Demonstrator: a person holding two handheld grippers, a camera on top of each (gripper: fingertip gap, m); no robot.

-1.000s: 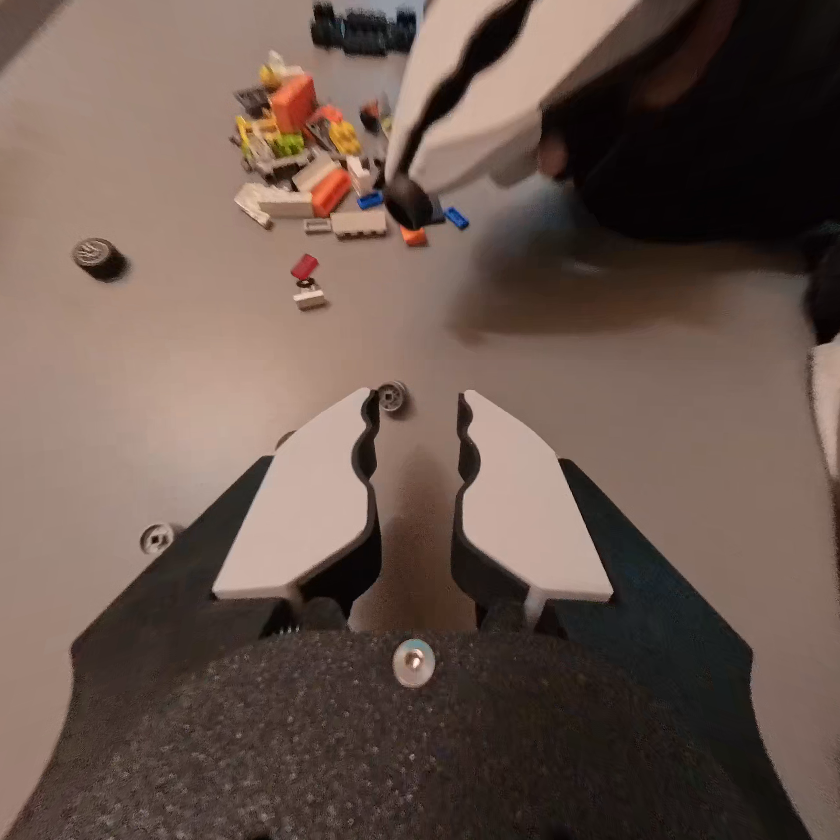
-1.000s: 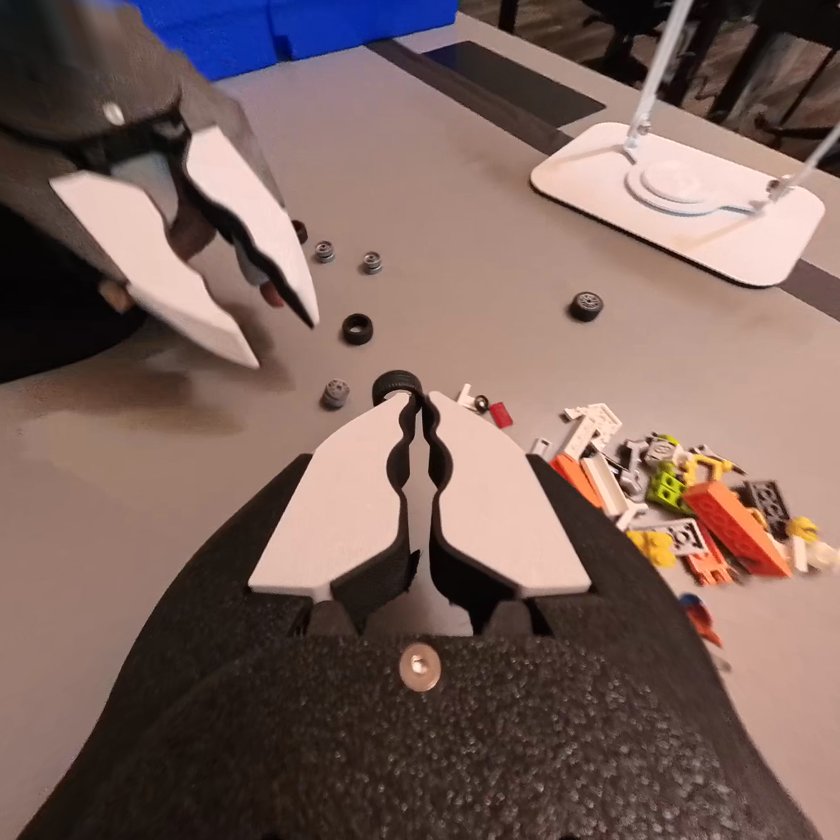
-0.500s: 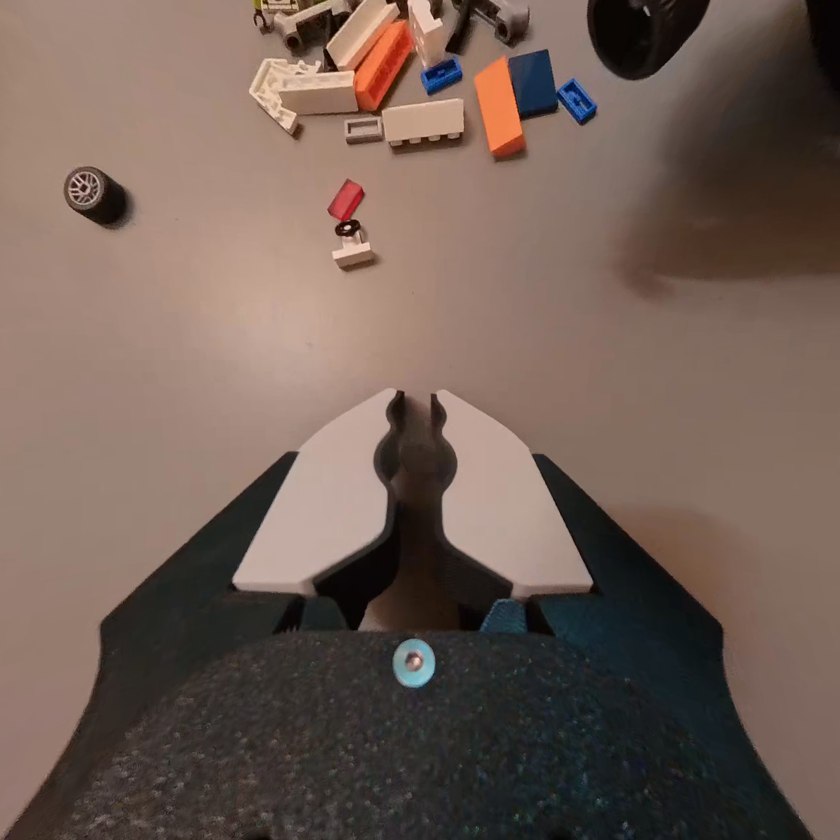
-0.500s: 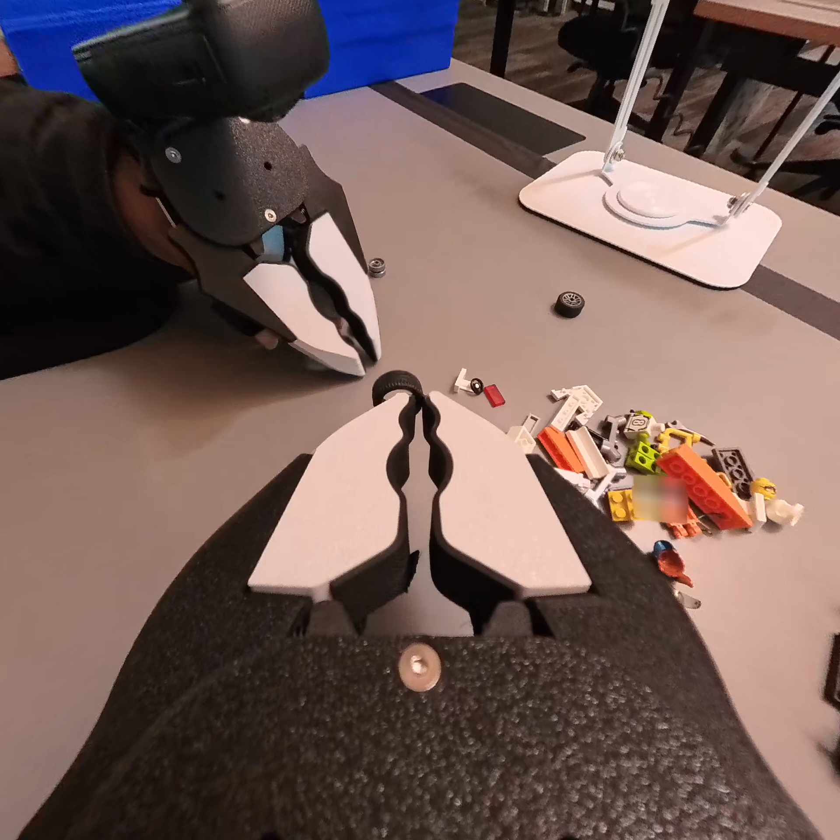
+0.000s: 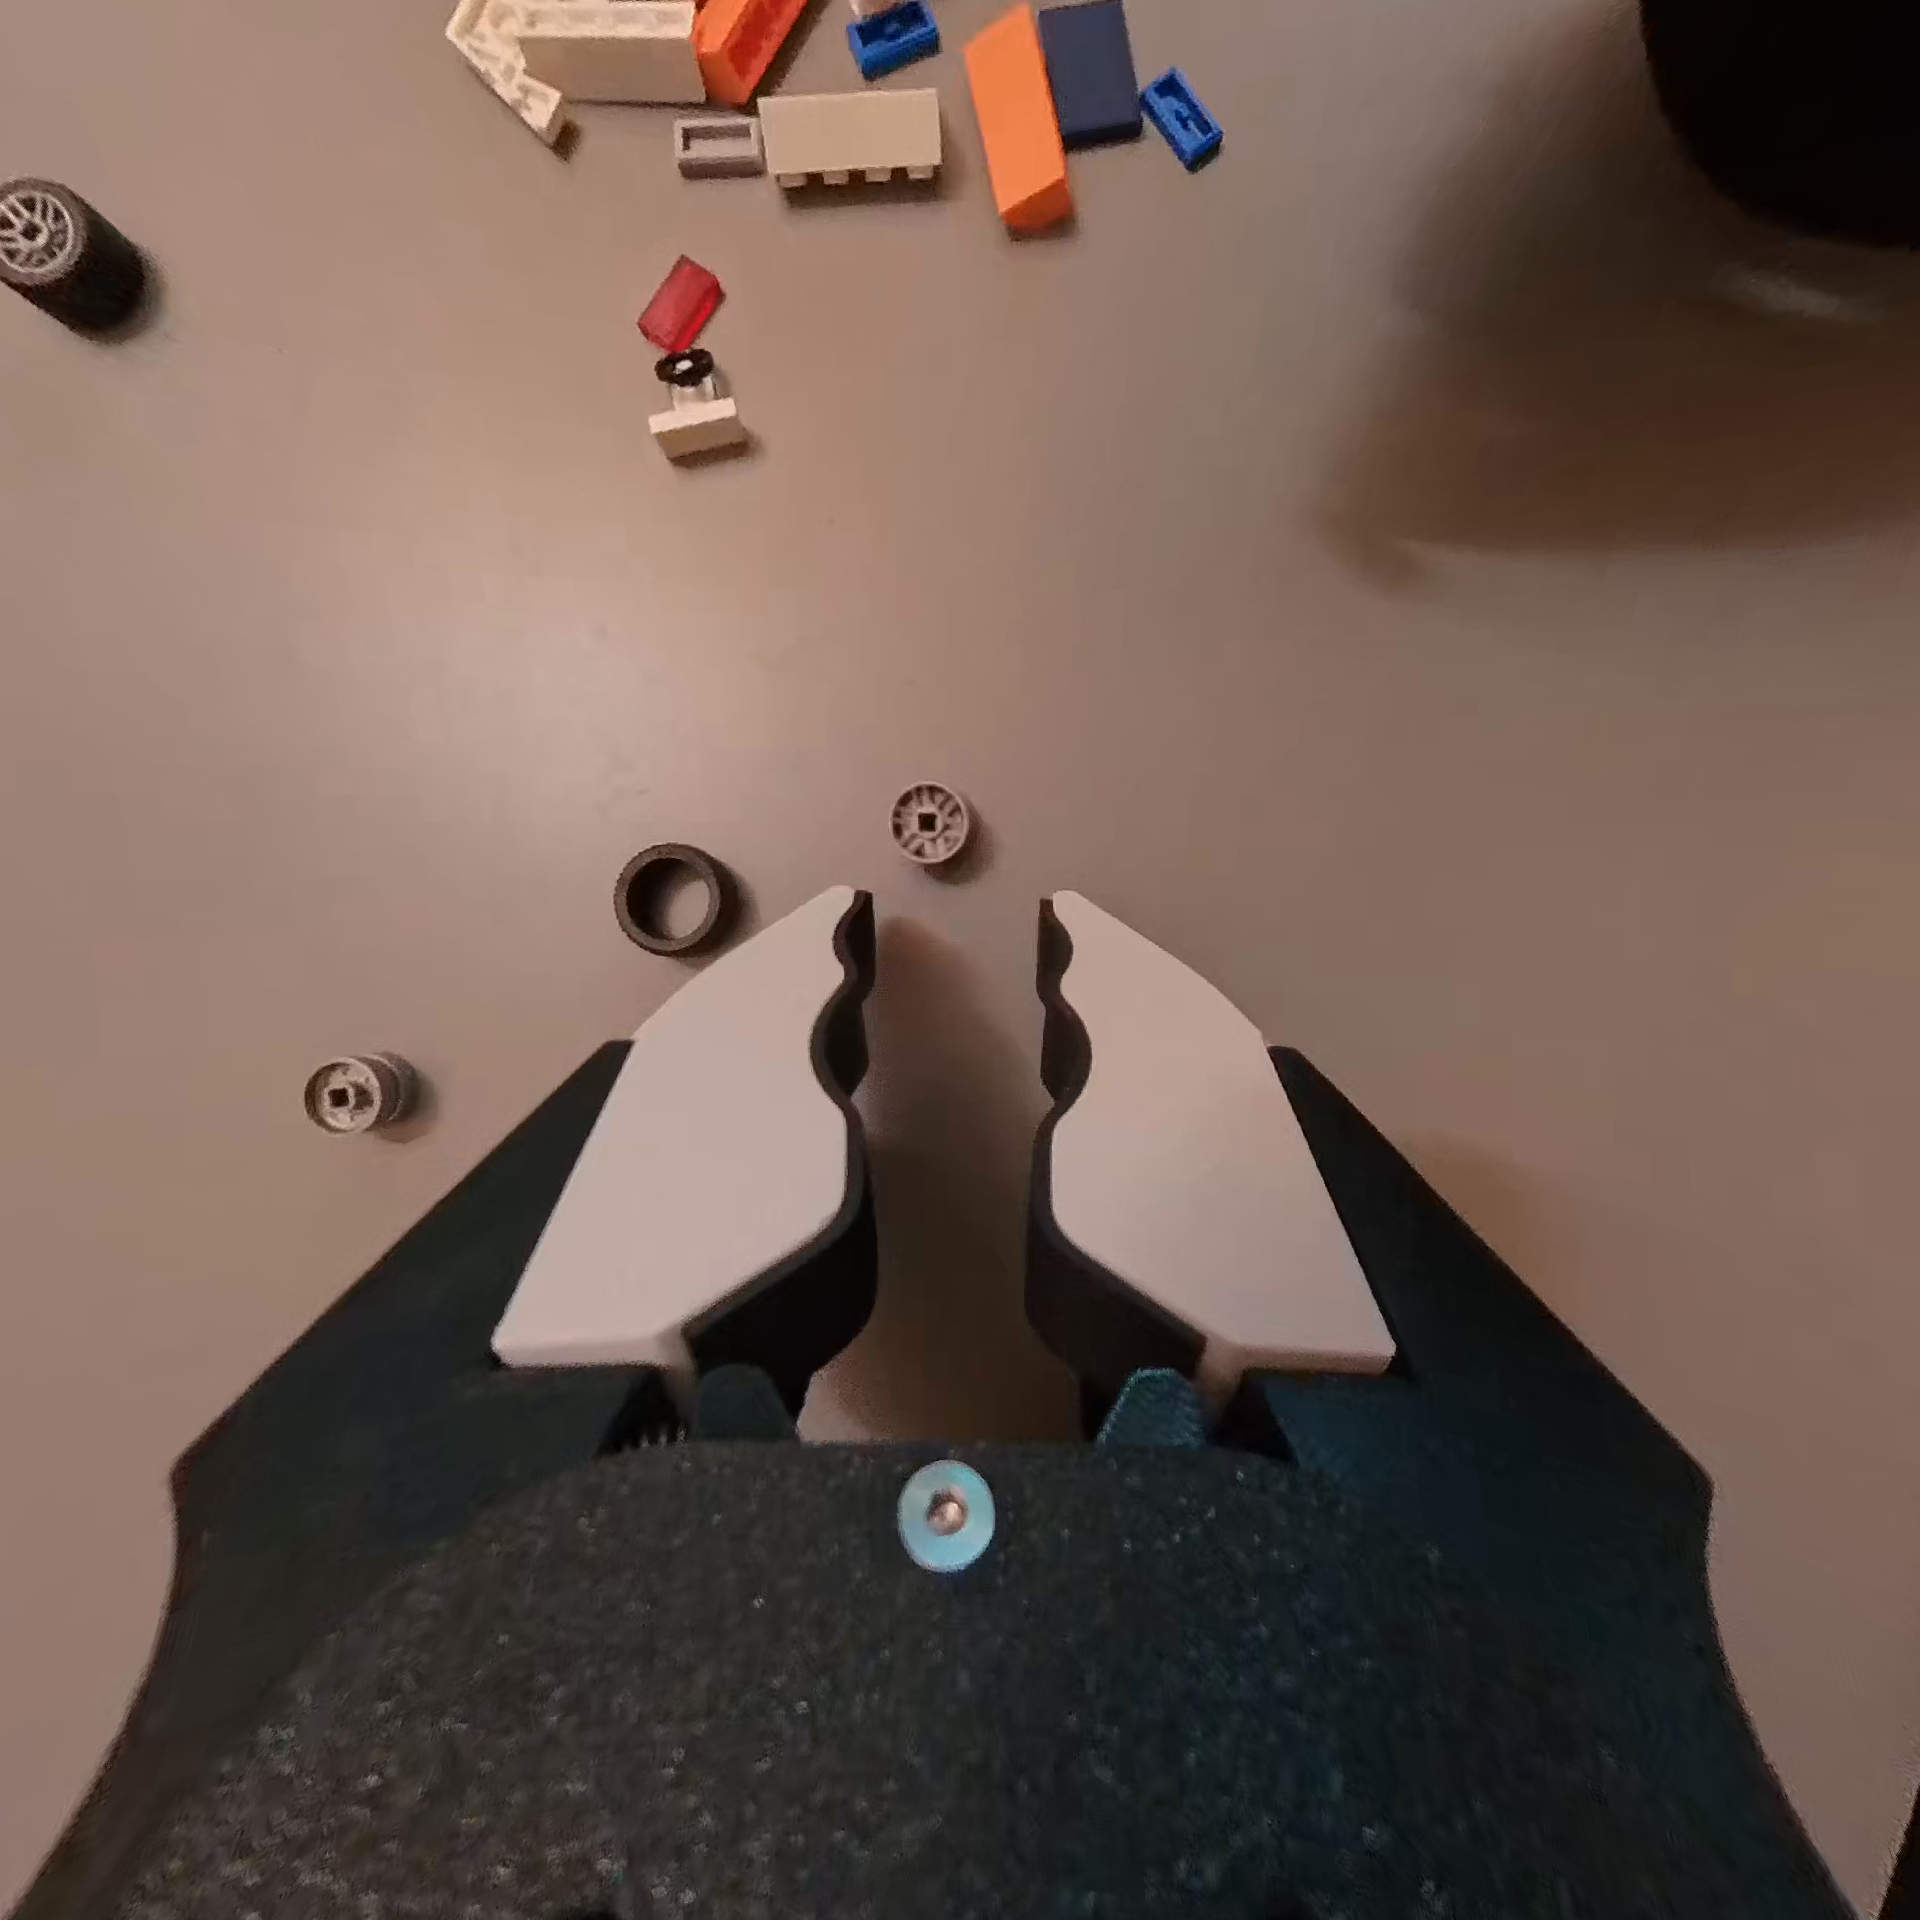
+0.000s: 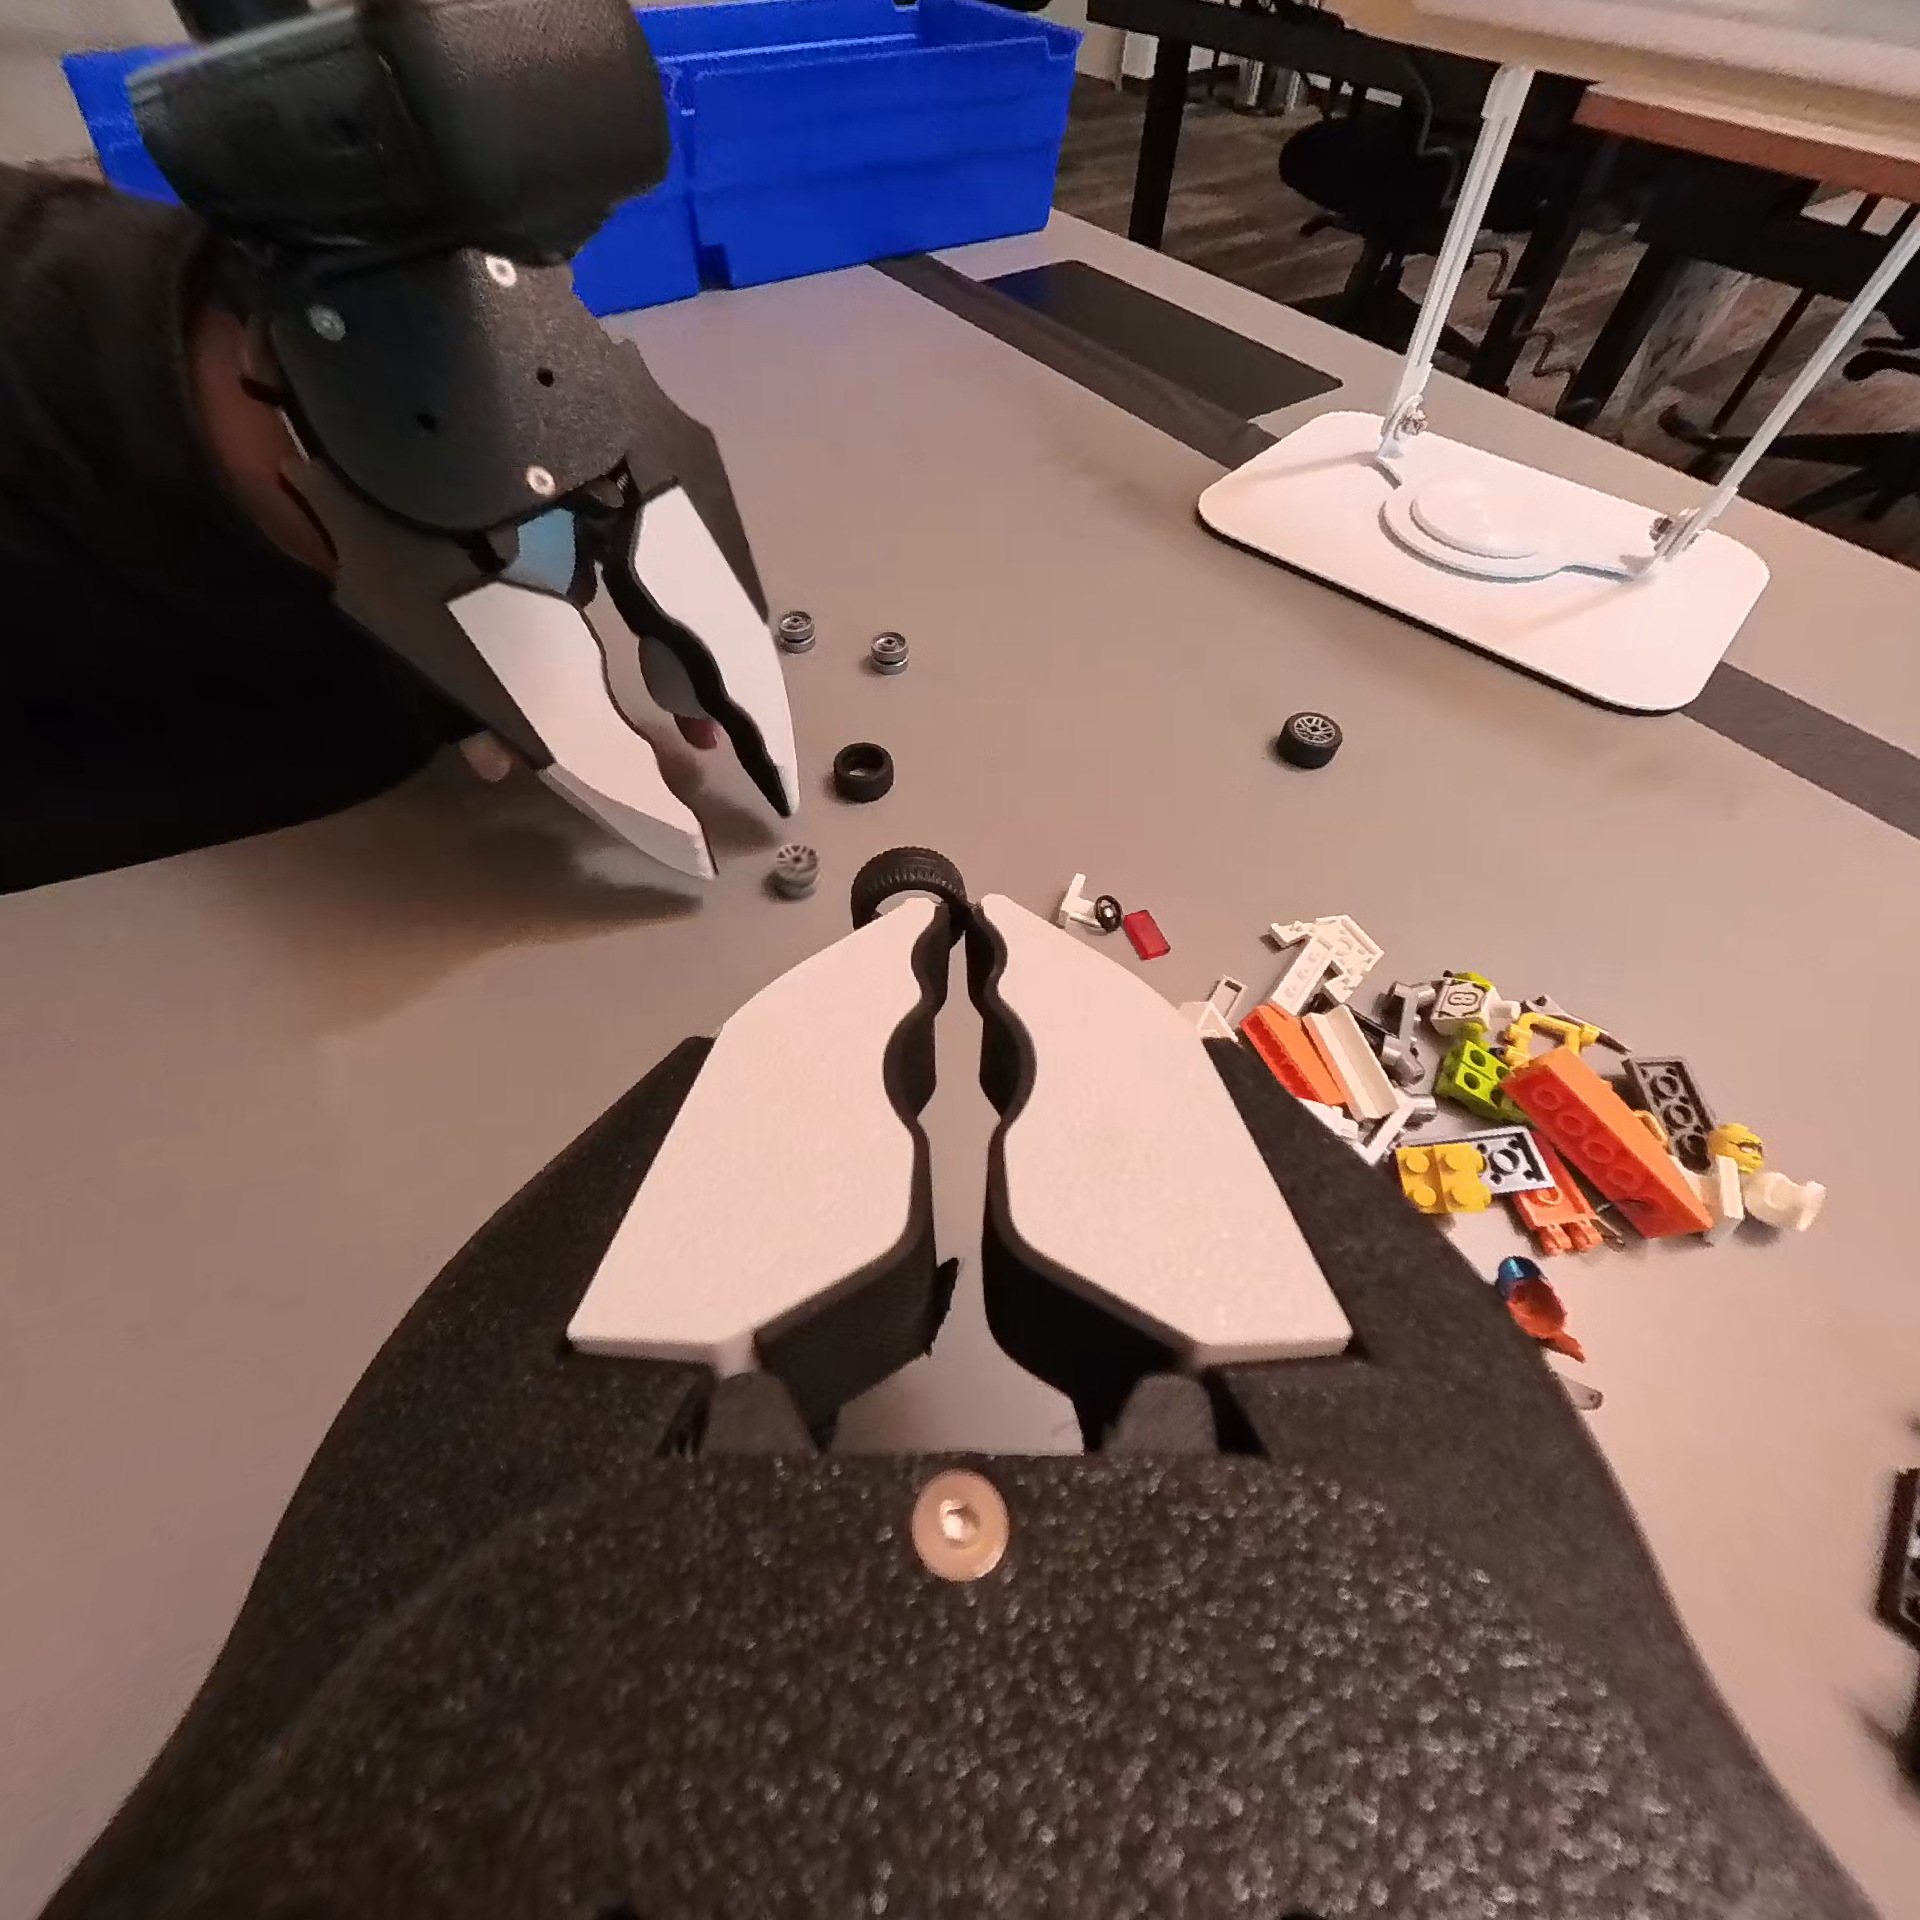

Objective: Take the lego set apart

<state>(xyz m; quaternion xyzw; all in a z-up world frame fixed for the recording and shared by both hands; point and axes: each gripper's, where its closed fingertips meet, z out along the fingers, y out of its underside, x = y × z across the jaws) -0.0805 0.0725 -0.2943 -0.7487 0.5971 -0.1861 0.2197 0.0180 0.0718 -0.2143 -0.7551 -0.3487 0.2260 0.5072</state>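
The left gripper has spread its fingers since half a second ago, and a grey hub now lies free just past its tips.

The right gripper pinches a black tyre at its tips, held above the grey table. A bare tyre ring and a second hub sit beside the left gripper. The loose brick pile lies to the right, a whole wheel well apart from it.
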